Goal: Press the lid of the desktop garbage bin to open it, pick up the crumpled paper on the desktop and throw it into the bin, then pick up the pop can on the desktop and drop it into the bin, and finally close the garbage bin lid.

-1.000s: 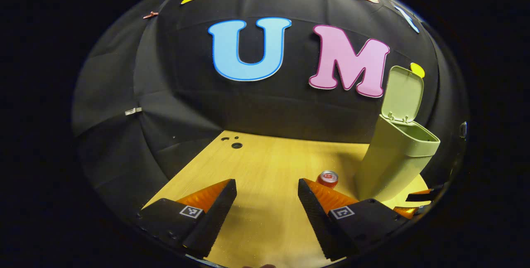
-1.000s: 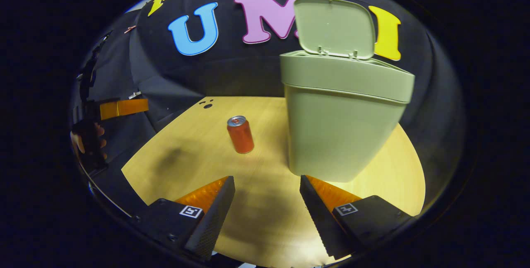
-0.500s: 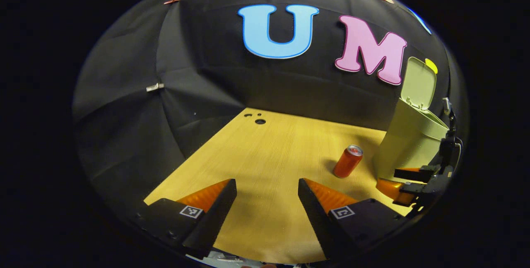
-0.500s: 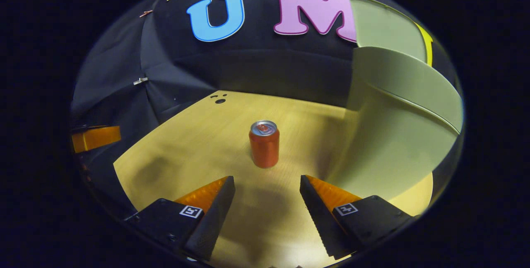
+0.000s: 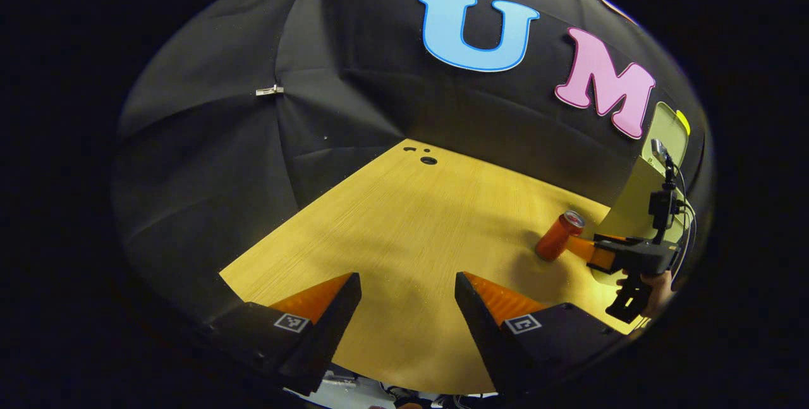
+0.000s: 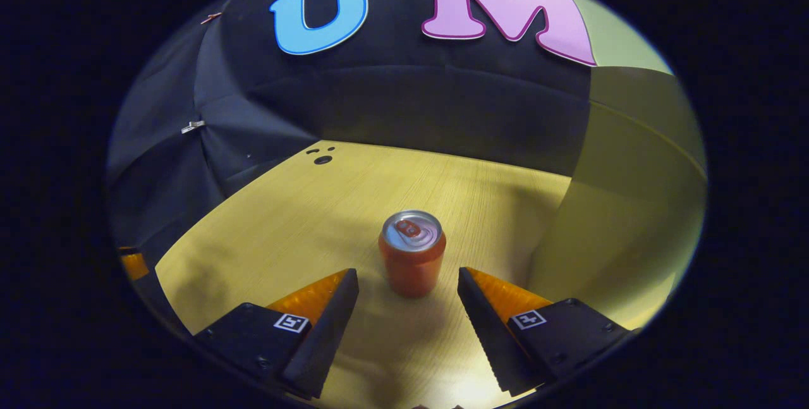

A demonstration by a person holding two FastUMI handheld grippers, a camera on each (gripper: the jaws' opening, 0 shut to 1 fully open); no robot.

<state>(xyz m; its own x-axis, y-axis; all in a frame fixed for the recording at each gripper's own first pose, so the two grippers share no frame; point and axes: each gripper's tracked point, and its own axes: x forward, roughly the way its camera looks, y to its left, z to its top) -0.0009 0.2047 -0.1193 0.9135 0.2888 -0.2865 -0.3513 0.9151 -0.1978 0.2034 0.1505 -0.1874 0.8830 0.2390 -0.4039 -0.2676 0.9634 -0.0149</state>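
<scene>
A red pop can [image 6: 412,253] stands upright on the wooden desktop [image 6: 272,232], just ahead of my right gripper [image 6: 407,282], whose fingers are open on either side of it without touching. The pale green bin [image 6: 632,207] rises close on the right, lid up [image 6: 616,39]. In the left gripper view, my left gripper [image 5: 407,286] hangs open over the desktop's near edge, holding nothing. Far right there, the can [image 5: 559,237] sits by the bin [image 5: 635,200], with the right gripper [image 5: 591,251] reaching it, held by a hand [image 5: 657,286].
Small round holes [image 5: 427,159] mark the desktop's far corner. Black cloth walls close the booth behind and to the left. The desktop [image 5: 392,232] stretches bare between my left gripper and the can.
My right gripper has moved forward to the can, which now sits at its fingertips. My left gripper has drawn back and swung left, so the bin slid to the edge.
</scene>
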